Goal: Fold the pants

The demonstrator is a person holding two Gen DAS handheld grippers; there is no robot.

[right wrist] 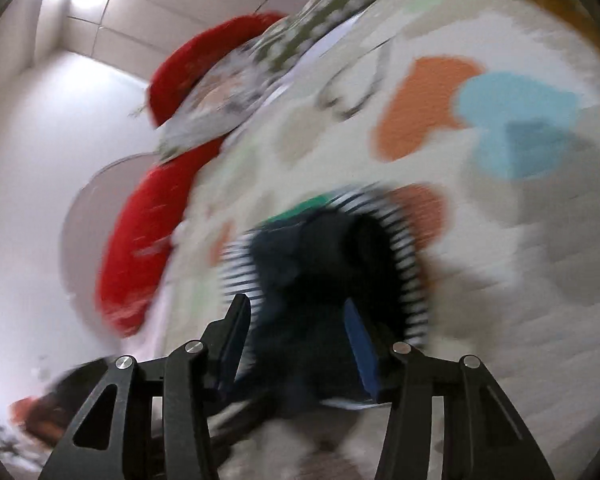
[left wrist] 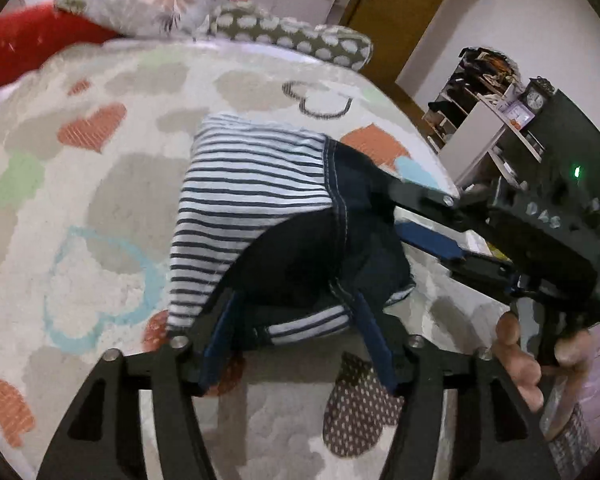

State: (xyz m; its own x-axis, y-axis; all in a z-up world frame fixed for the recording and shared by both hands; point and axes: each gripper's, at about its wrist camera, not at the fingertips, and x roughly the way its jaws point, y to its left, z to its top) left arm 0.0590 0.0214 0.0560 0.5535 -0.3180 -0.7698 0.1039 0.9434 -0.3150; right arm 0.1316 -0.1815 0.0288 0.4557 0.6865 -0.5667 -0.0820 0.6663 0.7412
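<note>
Presently, I find the pants (left wrist: 268, 216), a small pair in dark denim with blue-and-white striped panels, lying bunched in a compact bundle near the middle of the heart-patterned bedspread (left wrist: 100, 208). I judge they sit there because the bed gives a broad, soft surface for folding, with the pillows (left wrist: 292, 36) well apart at the head and out of the working area. The bundle is uneven, with a striped cuff poking out along its near edge, so I judge the fold unfinished or only roughly set.

My left gripper (left wrist: 296, 344) points down at the near edge of the bundle. Its jaws stand partly spread, and the striped cuff and dark cloth lie between the blue pads; I see no pad pressing on fabric, so I read this as a released or not-yet-taken hold.

My right gripper (right wrist: 296, 344) comes in from the other side, and the left view shows a hand (left wrist: 540, 356) on its handle. Its own view is heavily blurred. The jaws stand moderately apart with dark denim filling the gap between them; the cloth appears to reach the right-hand pad, but I cannot tell whether it is pinched or merely lying against it.
</note>
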